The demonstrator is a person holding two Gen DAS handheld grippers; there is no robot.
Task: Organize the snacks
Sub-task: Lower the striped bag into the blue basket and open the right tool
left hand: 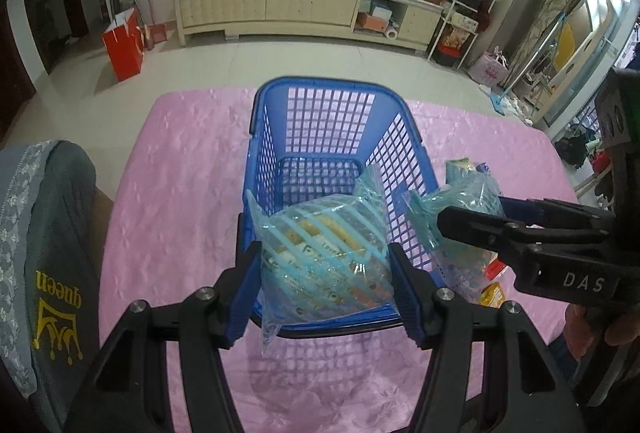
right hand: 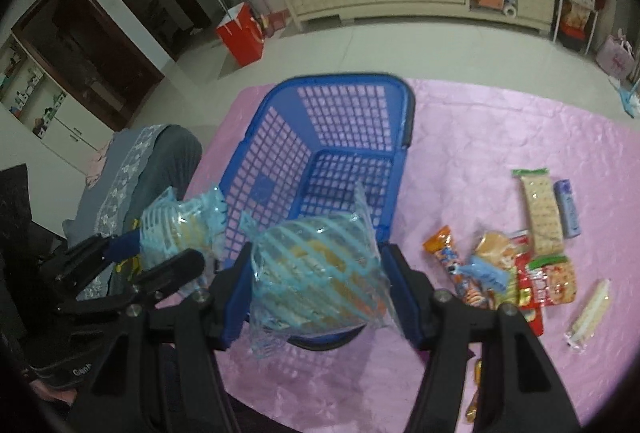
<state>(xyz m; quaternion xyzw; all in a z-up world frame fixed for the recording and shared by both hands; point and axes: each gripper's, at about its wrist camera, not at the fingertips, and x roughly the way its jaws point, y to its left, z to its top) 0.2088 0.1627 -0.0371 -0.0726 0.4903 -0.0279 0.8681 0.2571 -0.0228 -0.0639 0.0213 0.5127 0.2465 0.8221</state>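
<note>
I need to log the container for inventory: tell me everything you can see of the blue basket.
The blue basket looks like moulded plastic, with lattice walls and floor and a solid rim. It stands upright on the pink tablecloth, seemingly empty. The loose snacks lie on the cloth beside it. Each gripper holds a striped packet near its close rim.

The basket (left hand: 332, 121) is bright blue with a grid of holes, sitting on a shiny pink tablecloth (left hand: 180, 169). Both snack bags (left hand: 324, 261) (right hand: 316, 273) are see-through with light blue stripes. Grippers (left hand: 326, 297) (right hand: 316, 299) are black with blue pads.
</note>
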